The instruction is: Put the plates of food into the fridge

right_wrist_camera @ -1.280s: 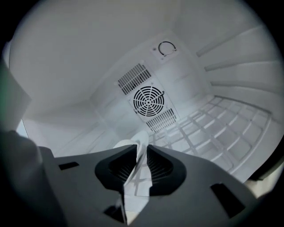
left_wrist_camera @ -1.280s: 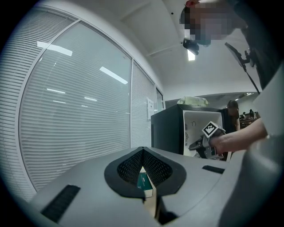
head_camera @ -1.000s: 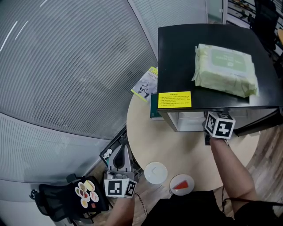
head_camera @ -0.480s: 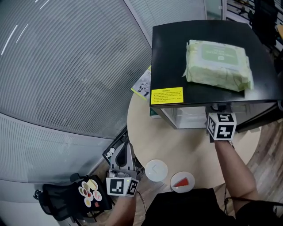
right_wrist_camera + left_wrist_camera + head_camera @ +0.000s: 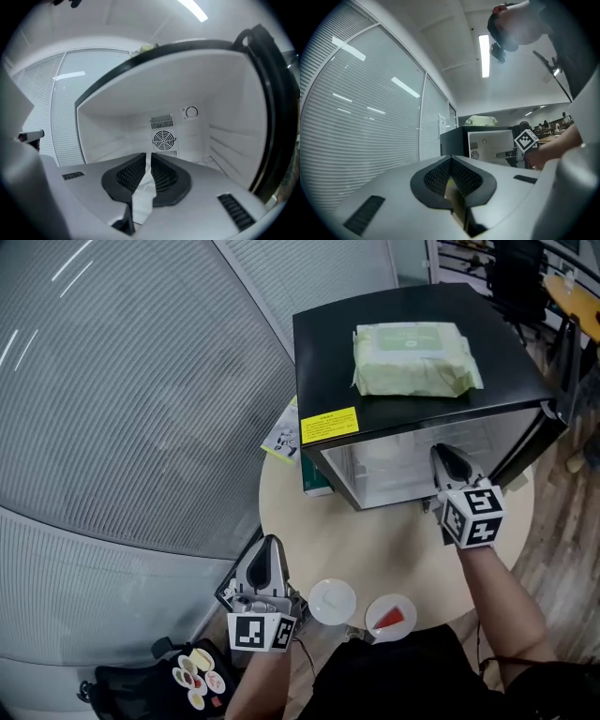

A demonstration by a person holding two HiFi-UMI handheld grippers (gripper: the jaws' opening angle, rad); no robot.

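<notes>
Plates wait at the near edge of the tabletop (image 5: 394,542), right below you. The plate with the red slice (image 5: 390,617) lies there, and the white plate (image 5: 331,602) is just beside it on its left, its load too pale to make out. Both are round, so only direction matters.

Your left gripper (image 5: 271,542) is just beside the white plate at the tabletop's left rim. It points ahead with its pads pressed together on nothing, so the plates lie to its right.

Your right gripper (image 5: 439,452) is well apart from them, up at the open mouth of the fridge (image 5: 323,343) and aimed into its bare white inside. Its jaws have just been closing and now leave a thin slit with nothing in it.

The left looks nearer, so you would spread it first. The fridge mouth lies straight beyond the plates.

A third plate of food (image 5: 197,677) rests on a dark chair low at your left.
</notes>
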